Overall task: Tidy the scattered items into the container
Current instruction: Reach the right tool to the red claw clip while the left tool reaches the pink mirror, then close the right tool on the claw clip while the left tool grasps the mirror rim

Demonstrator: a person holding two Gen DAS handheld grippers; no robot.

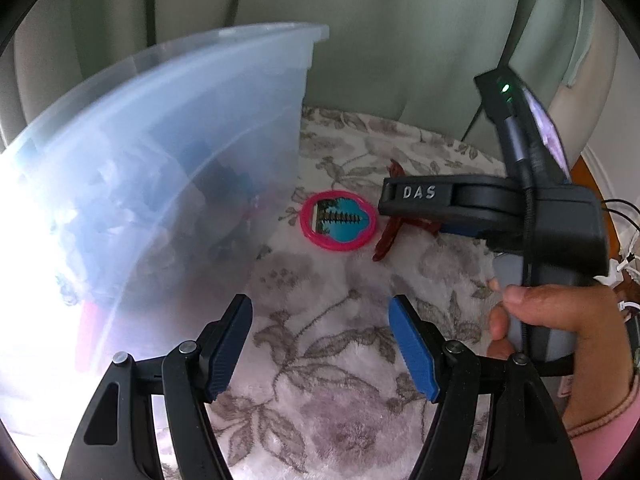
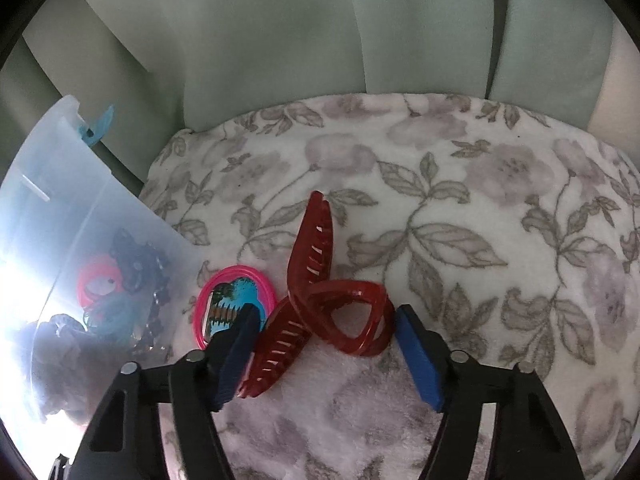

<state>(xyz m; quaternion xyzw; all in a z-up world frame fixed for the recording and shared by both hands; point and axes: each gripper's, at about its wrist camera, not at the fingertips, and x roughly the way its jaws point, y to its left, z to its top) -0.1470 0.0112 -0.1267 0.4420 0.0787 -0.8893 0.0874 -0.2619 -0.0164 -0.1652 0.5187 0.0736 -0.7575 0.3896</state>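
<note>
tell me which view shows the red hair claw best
The right wrist view: the red hair claw lies whole on the floral blanket, between the right gripper pads. The left wrist view shows only bits behind that gripper.

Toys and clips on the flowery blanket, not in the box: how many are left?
2. The red hair clip lies between the right tool's fingers. The pink round mirror sits beside it, next to the clear box. More may be hidden outside the views.
</note>
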